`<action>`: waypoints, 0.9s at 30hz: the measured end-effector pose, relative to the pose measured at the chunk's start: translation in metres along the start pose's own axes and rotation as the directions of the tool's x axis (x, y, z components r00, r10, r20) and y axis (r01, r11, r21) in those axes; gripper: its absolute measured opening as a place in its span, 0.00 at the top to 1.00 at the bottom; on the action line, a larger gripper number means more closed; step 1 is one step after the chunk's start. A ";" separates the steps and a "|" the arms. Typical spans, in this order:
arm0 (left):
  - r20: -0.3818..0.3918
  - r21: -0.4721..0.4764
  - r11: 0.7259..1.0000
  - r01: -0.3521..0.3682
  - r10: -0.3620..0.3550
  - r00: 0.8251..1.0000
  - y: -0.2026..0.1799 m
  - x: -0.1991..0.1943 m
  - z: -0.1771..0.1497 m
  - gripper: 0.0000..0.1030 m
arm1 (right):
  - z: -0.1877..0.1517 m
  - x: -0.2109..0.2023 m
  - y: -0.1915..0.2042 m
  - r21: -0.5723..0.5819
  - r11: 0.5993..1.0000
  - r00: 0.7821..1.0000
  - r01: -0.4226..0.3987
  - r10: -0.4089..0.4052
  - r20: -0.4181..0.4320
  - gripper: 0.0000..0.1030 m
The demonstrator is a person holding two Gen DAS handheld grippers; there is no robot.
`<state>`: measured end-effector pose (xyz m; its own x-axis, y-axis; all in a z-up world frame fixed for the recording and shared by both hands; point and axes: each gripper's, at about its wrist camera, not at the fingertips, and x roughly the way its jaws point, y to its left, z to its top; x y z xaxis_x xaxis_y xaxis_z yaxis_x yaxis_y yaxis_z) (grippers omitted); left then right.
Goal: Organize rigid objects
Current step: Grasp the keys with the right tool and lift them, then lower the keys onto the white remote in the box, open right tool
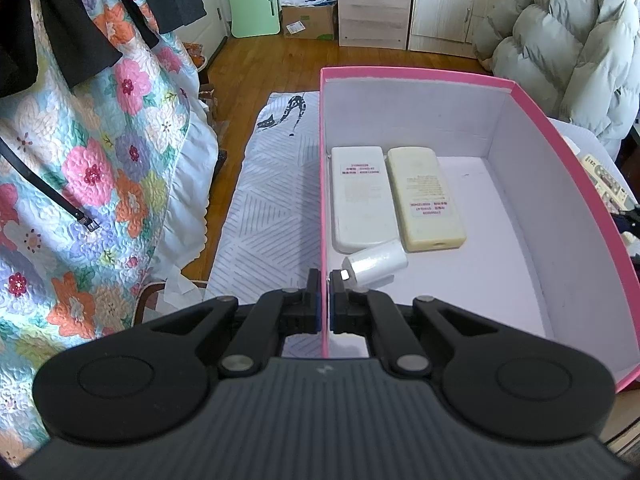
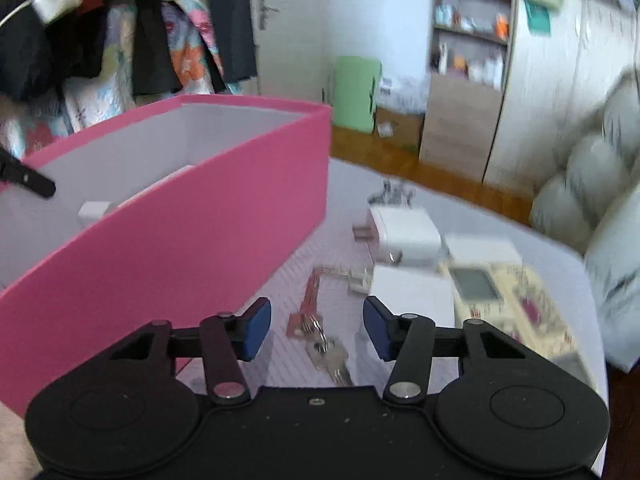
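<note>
A pink box [image 1: 416, 72] with a white inside stands on a patterned cloth. It holds a white remote [image 1: 360, 196], a cream remote [image 1: 426, 196] and a small white cylindrical plug [image 1: 376, 266]. My left gripper [image 1: 325, 300] is shut on the box's left wall, near its front corner. In the right wrist view my right gripper [image 2: 316, 328] stands open just right of the box [image 2: 180, 248], low over the table. A key ring [image 2: 330, 354] on a pink strap [image 2: 310, 300] lies between its fingers, untouched. Beyond lie a white charger [image 2: 404, 232], a white adapter [image 2: 412, 294] and a cream remote with a screen [image 2: 500, 292].
A floral quilt [image 1: 100, 168] with dark clothes hangs at the left. A pale puffy jacket [image 1: 560, 40] sits at the right. Wooden floor [image 1: 272, 64], a cabinet [image 1: 374, 4], a cardboard box [image 1: 308, 22] and a green board [image 1: 252, 0] are further back.
</note>
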<state>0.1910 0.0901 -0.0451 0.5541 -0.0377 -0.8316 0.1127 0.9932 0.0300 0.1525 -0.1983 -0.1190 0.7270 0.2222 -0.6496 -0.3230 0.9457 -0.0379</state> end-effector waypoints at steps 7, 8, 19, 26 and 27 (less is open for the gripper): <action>-0.001 -0.002 1.000 0.005 -0.005 1.000 -0.001 0.002 0.000 0.98 | -0.006 0.014 -0.002 0.086 0.996 0.998 0.017 -0.012 -0.058 0.93; -0.002 -0.002 1.000 0.004 -0.004 1.000 -0.001 0.002 0.000 0.98 | -0.006 0.012 -0.005 0.110 0.994 0.998 0.021 -0.014 -0.058 0.96; 0.002 -0.024 1.000 0.012 -0.012 1.000 0.000 0.002 0.000 0.98 | 0.017 -0.047 -0.039 0.391 0.913 0.991 -0.112 0.075 0.110 0.96; 0.000 -0.039 0.999 0.022 -0.022 1.000 0.004 0.003 0.000 0.98 | 0.054 -0.085 -0.019 0.359 0.918 0.976 -0.166 0.100 0.194 0.96; 0.001 -0.039 0.999 0.021 -0.021 1.000 0.004 0.003 0.001 0.98 | 0.061 -0.090 -0.015 0.354 0.916 0.970 -0.190 0.119 0.213 0.96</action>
<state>0.1936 0.0944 -0.0472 0.5526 -0.0588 -0.8314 0.0921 0.9957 -0.0092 0.1287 -0.2176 -0.0138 0.7958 0.3782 -0.4730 -0.2189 0.9078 0.3576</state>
